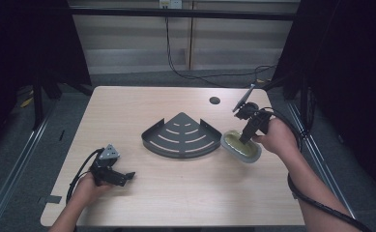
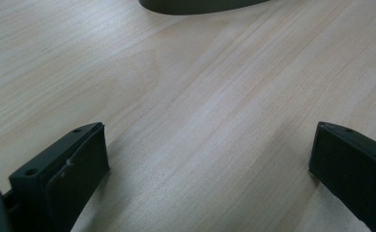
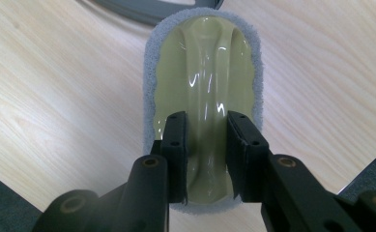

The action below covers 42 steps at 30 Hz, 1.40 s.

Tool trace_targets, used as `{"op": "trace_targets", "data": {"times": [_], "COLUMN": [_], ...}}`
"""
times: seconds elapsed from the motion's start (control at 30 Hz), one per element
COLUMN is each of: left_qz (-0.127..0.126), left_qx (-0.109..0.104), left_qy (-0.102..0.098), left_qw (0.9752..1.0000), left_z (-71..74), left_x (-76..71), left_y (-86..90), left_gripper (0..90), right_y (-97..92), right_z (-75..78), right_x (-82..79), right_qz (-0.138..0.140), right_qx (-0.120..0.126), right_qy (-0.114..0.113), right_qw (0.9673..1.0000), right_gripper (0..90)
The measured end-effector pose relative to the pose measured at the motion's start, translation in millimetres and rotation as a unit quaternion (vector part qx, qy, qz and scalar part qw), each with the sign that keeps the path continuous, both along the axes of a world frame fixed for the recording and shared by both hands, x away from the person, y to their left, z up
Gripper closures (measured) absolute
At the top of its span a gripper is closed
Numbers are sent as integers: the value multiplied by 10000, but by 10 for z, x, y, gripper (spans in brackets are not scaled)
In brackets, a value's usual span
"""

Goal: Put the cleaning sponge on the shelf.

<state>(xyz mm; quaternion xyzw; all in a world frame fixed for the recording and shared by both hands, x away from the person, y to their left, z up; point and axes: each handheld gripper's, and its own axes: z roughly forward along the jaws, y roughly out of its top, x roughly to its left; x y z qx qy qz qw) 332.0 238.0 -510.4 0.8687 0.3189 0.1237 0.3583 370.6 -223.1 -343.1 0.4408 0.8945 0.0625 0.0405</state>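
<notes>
A scrubbing pad (image 1: 242,148) with a grey sponge base and a glossy yellow-green ridge handle (image 3: 206,58) sits just right of the dark grey quarter-round corner rack (image 1: 181,137). My right gripper (image 1: 246,138) points down at it, and in the right gripper view (image 3: 206,118) its pads are shut on the handle's ridge. The pad looks tilted and slightly raised off the wood. At the table's front left my left gripper (image 1: 127,176) lies low over the wood, pointing right. In the left gripper view (image 2: 209,130) it is open with bare table between its fingers, and the rack's rim (image 2: 200,6) shows at the top.
A light wooden table (image 1: 142,104) carries a round cable hole (image 1: 214,100) at the back right. Black cables (image 1: 176,67) hang beyond the far edge. Dark curtains stand on both sides. The right forearm's cable (image 1: 316,203) trails off the front right corner.
</notes>
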Motion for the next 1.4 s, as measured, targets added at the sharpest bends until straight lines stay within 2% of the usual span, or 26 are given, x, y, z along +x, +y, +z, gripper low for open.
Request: {"op": "trace_targets", "data": {"times": [0.13, 0.57, 0.83, 1.07, 1.4], "left_qz": [-1, 0, -10, -18, -17], "left_qx": [-6, -5, 7, 3, 0], "left_qy": [2, 5, 18, 9, 13], "left_qw": [10000, 10000, 10000, 10000, 10000], "left_z": [-1, 0, 3, 3, 3], "left_x": [1, 0, 0, 2, 2], "left_y": [0, 0, 2, 2, 2], "left_gripper": [0, 0, 0, 0, 0], "right_y": [31, 121, 295, 397, 517], "right_z": [57, 68, 107, 109, 136], "right_x": [79, 243, 412, 516, 644], "right_qz": [-2, -83, -104, -99, -161], "right_qx": [-15, -22, -12, -85, -31], "right_qy": [-51, -93, -162, -212, -246], "right_qw": [10000, 9999, 9998, 9997, 9996], "right_gripper": [712, 712, 712, 712, 712]}}
